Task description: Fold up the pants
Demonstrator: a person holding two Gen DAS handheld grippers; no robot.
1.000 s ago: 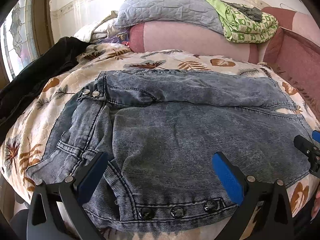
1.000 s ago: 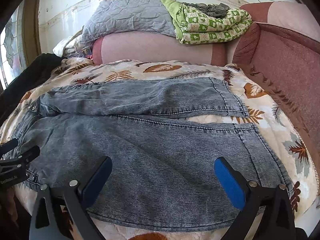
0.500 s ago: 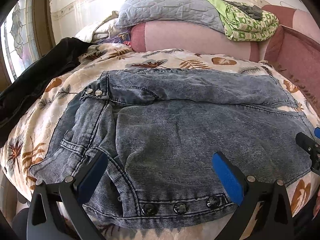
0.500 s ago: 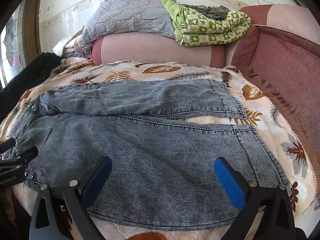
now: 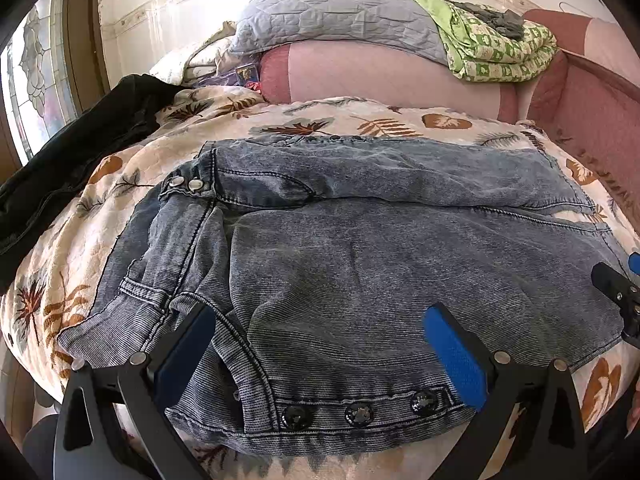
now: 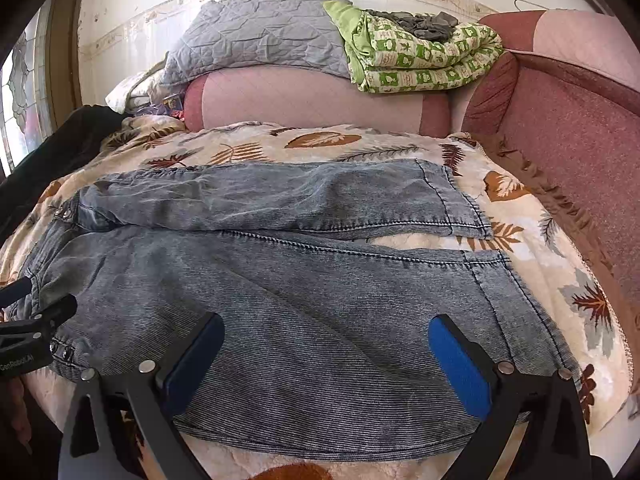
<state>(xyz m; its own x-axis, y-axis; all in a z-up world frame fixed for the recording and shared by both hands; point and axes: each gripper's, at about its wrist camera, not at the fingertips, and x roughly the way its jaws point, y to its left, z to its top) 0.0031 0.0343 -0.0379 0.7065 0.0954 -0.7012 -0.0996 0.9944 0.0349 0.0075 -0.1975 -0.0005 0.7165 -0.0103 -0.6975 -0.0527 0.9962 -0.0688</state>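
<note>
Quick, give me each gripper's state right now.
Left gripper: open, holding nothing, over the waist of the jeans.
Right gripper: open, holding nothing, over the near leg.

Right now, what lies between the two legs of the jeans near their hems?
In the right wrist view, a narrow wedge of the leaf-print blanket shows between the far leg and the near leg of the jeans by the hems; nothing else lies there.

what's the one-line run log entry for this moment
stage: pre-grasp | jeans: flat on leaf-print blanket, legs side by side | left claw: open over waistband | right claw: open over near leg | fold: not started
</note>
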